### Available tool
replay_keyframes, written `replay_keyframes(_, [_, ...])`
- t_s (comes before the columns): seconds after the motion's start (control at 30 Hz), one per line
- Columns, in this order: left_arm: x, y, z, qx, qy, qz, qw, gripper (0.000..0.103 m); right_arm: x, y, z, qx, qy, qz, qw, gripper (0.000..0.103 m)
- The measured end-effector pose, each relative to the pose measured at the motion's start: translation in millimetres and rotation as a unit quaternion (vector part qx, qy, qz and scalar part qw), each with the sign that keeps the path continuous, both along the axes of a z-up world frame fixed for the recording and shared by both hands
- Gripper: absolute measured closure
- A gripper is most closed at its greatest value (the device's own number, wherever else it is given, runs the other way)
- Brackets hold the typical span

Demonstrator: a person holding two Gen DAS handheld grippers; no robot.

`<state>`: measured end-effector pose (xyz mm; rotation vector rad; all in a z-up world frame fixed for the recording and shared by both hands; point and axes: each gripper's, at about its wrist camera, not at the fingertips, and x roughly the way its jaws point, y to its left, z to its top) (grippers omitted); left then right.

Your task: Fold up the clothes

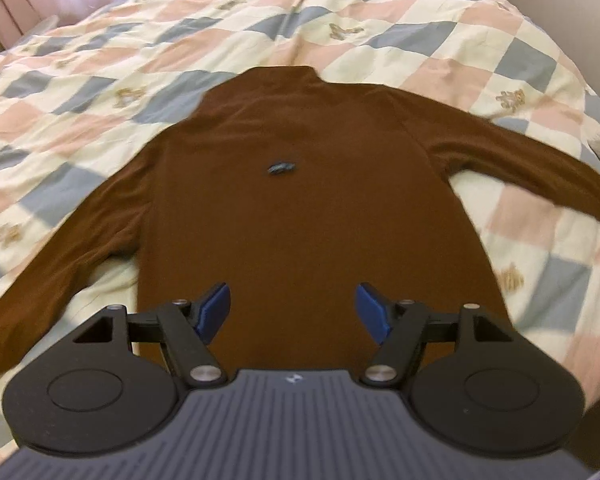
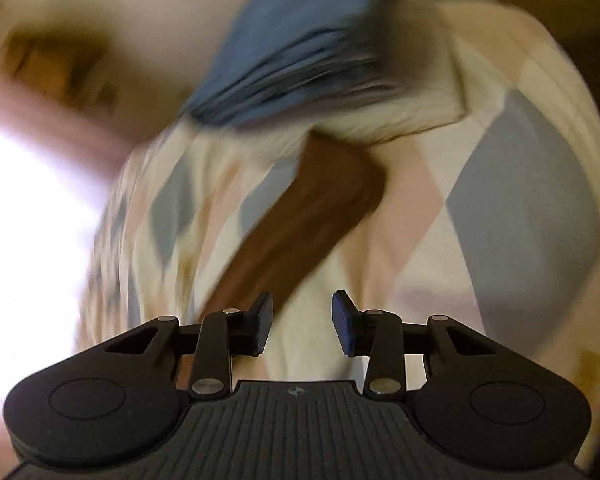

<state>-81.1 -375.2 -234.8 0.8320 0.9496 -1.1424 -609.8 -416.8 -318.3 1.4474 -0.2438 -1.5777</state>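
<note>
Nearest in the left wrist view, the left gripper (image 1: 294,316) hangs over the hem end of the brown sweater (image 1: 300,208), its 2 blue pads spread wide with nothing between them and clear of the cloth.

The sweater lies flat across the checked quilt (image 1: 100,60) on the bed, hem toward the near edge, collar pointing at the far edge, and both sleeves are out to the sides. No fold shows anywhere on it, so by my reading the spreading-out is done and every fold is yet to come. A small dark emblem (image 1: 281,168) sits mid-chest, face up.

Over to the right wrist view, and it's heavily smeared. The right gripper (image 2: 302,324) has its pads parted by a narrower gap, and only quilt shows between them, so it is pinching nothing. Just beyond its left pad (image 2: 263,322), the sweater's sleeve (image 2: 300,216) runs diagonally away over the quilt; whether that pad brushes the cloth I cannot tell through the blur.

Farther on, past the cuff, a white fluffy item with a blue folded piece (image 2: 296,52) on top sits toward the far edge. It could be laundry already folded, though the blur hides which.

What's left, I'd say: sleeves in, body folded over, then stacked.
</note>
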Motion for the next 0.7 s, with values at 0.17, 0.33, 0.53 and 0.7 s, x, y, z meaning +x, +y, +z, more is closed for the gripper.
replay_keyframes(0.17, [-1,-35,-35,0.001,0.013,0.007,0.9999,0.037,-33,-40,-55,0.006,-0.029,-0.075,0.997,0.059])
replay_keyframes(0.33, [12,-46,-61,0.011,0.021,0.020,0.9995,0.037,-43,-64,-84,0.015,0.017,-0.099,0.995,0.056])
replay_keyframes(0.53, [44,-43,-69,0.011,0.027,0.041,0.9987,0.037,-27,-96,-89,0.009,0.055,-0.067,0.996,0.094])
replay_keyframes(0.7, [95,-24,-61,-0.004,0.028,0.065,0.9975,0.037,35,-117,-23,-0.008,0.177,-0.019,0.984,0.094])
